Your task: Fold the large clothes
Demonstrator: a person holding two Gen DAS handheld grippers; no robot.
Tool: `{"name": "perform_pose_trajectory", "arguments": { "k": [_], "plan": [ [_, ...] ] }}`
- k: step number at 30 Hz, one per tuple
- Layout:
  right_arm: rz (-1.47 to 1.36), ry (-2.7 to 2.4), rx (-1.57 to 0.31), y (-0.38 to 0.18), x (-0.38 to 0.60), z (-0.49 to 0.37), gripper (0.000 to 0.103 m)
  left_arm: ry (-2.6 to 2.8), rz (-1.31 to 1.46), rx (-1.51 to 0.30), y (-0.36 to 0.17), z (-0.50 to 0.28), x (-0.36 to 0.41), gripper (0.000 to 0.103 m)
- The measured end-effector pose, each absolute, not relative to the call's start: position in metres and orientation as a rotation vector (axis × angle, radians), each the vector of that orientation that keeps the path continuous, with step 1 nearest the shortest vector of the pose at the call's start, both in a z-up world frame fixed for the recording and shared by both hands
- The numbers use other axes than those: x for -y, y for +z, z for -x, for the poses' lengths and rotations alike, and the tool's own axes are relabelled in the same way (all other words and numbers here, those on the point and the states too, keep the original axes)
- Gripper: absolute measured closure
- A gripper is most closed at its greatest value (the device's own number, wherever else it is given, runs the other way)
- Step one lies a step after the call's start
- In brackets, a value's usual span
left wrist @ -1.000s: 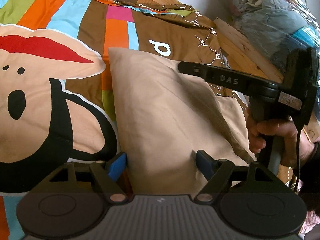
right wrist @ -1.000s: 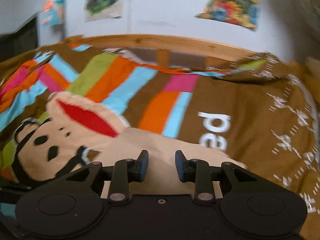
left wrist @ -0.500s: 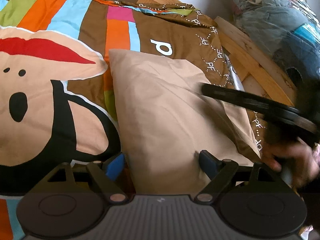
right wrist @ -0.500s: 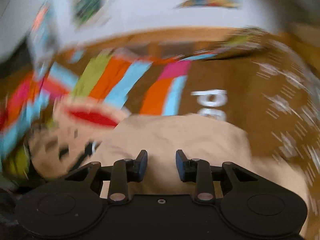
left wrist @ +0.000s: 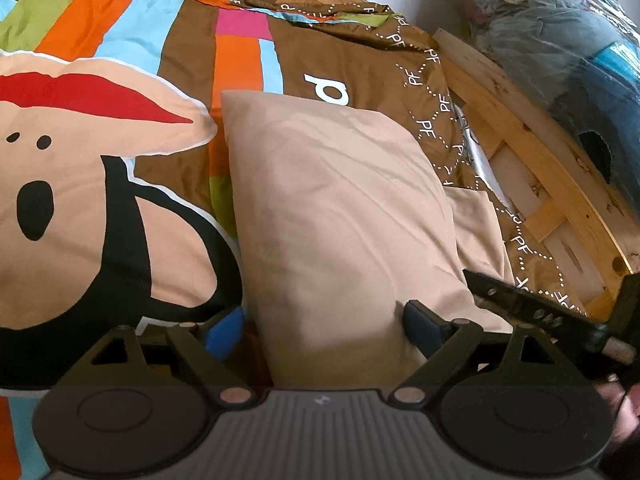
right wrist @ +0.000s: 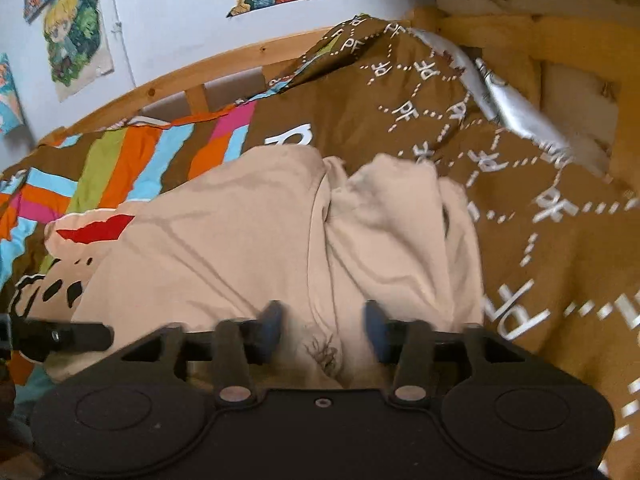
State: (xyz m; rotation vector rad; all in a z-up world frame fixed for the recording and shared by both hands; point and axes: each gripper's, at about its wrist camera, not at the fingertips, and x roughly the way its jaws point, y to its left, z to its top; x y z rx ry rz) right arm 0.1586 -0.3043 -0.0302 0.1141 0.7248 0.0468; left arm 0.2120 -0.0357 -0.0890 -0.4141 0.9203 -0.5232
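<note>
- A large beige cotton garment [left wrist: 340, 216], folded into a long panel, lies on a bright patchwork duvet printed with a cartoon monkey face [left wrist: 80, 184], on a pale wooden bed frame [left wrist: 532, 168].
- The panel's long axis runs straight away from the left gripper [left wrist: 320, 324]; its near end sits between the spread blue pads [left wrist: 224, 330], which grip nothing.
- The right gripper [right wrist: 324, 332] hovers over the garment's bunched side, where a rumpled flap [right wrist: 400, 220] lies beside the smooth panel; its fingers are parted with cloth under them, apparently not pinched.
- In the left view, the right tool's black bar [left wrist: 532, 308] crosses the garment's near right corner.
- Judgement: both tools are at the near end, the right closer to the loose flap, so the next fold likely carries this end away along the long axis.
</note>
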Motion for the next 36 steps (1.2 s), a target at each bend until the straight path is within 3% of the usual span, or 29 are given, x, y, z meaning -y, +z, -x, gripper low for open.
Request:
{"name": "perform_pose_trajectory", "arguments": {
  "k": [2,5,12,17,36],
  "plan": [
    [-0.088,0.038,-0.7,-0.015,0.303,-0.155,0.026,-0.52,0.416,-0.92,-0.09,-0.213,0.036,0.01],
    [-0.043,-0.025,-0.643,0.0,0.311,-0.153,0.01,-0.517,0.431,-0.926,-0.093,-0.214,0.036,0.008],
    [-0.06,-0.156,-0.726,-0.02,0.337,-0.167,0.011,-0.513,0.412,-0.916,-0.093,-0.213,0.038,0.007],
    [0.071,-0.142,-0.743,-0.029,0.319,-0.181,0.034,-0.521,0.436,-0.932,-0.096,-0.215,0.036,0.006],
    [0.152,-0.143,-0.754,-0.033,0.31,-0.185,0.072,-0.528,0.443,-0.928,-0.098,-0.216,0.037,0.006]
  ]
}}
